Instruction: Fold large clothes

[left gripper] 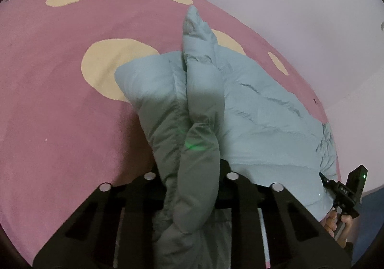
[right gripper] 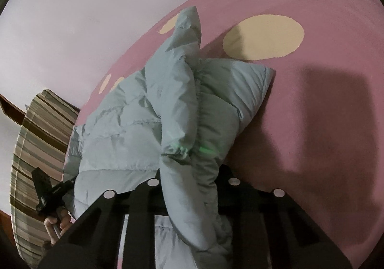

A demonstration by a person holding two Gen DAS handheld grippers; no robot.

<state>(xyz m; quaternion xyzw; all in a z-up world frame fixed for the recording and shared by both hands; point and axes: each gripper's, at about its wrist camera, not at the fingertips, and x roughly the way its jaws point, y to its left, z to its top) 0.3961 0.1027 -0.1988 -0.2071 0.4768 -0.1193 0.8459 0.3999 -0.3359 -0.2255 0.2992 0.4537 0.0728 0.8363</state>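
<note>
On pink rug [left gripper: 60, 105]: pale blue puffer jacket [left gripper: 264, 110] bunched. Left gripper [left gripper: 192, 173] clamped on jacket fold; right gripper [right gripper: 192, 177] clamped on another fold.

A pink rug [left gripper: 60, 105] with cream spots [left gripper: 115, 67], perhaps on a bed, bears the pale-blue puffer jacket [left gripper: 259, 110].

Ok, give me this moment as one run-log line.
stage: mid-fold | left gripper: shut on puffer jacket | right gripper: shut on puffer jacket | jacket: partly lifted, rest on pink dotted blanket
</note>
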